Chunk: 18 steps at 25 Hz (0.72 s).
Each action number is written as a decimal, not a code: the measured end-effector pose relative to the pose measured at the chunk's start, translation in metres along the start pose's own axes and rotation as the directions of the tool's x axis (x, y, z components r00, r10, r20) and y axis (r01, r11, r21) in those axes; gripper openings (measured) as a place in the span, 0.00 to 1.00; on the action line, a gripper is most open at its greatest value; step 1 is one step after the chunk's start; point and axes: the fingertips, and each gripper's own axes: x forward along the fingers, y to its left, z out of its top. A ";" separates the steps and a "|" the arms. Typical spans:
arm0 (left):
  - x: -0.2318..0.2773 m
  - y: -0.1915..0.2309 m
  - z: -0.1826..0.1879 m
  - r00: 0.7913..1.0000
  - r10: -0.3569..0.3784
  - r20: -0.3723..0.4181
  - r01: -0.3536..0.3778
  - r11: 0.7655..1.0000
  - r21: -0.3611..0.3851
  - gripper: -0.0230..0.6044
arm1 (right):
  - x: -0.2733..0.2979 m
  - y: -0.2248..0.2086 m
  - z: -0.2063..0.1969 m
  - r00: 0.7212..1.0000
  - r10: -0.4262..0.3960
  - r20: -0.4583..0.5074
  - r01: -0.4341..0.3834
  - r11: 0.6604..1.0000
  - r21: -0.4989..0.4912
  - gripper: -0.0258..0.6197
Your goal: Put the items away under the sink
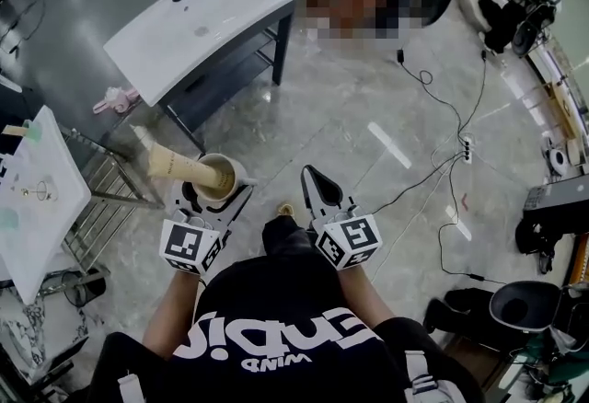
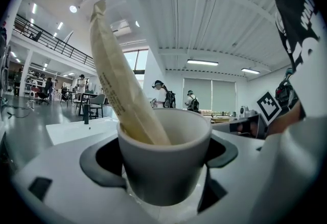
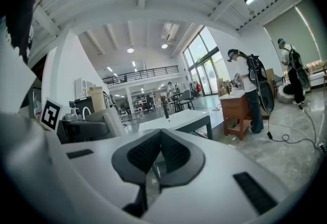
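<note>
Off-white ceramic cup (image 2: pixel 163 154), one, carried upright so that the tan paper packet (image 2: pixel 122 80) leaning inside it does not tip out. My left gripper (image 1: pixel 218 188): jaws spread to the cup's width and clamped on its sides. My right gripper (image 3: pixel 161 152): jaws pressed together, nothing between them. Destination, by my judgement: the dark shelf (image 1: pixel 230 70) beneath the white sink (image 1: pixel 198 24), well ahead across the floor.

cup (image 2: pixel 164 161) off-white | packet (image 2: pixel 118 72) beige | sink (image 1: pixel 202 19) white | floor (image 1: pixel 368 102) grey | shirt (image 1: pixel 276 295) black, white lettering
</note>
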 end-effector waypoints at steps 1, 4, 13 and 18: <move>0.011 0.003 0.002 1.000 0.004 -0.002 -0.004 1.000 0.000 0.77 | 0.006 -0.008 0.003 1.000 0.003 -0.007 -0.003 1.000 -0.003 0.07; 0.042 0.011 0.010 1.000 0.012 0.000 -0.012 1.000 -0.001 0.77 | 0.022 -0.033 0.013 1.000 0.005 -0.015 -0.005 1.000 -0.001 0.07; 0.121 0.033 0.024 0.997 0.075 0.013 -0.075 0.997 -0.014 0.77 | 0.069 -0.106 0.041 1.000 0.029 -0.011 -0.029 1.000 -0.010 0.07; 0.145 0.040 0.028 0.994 0.105 0.023 -0.105 0.994 -0.015 0.77 | 0.082 -0.132 0.050 0.998 0.063 -0.006 -0.063 0.998 -0.023 0.07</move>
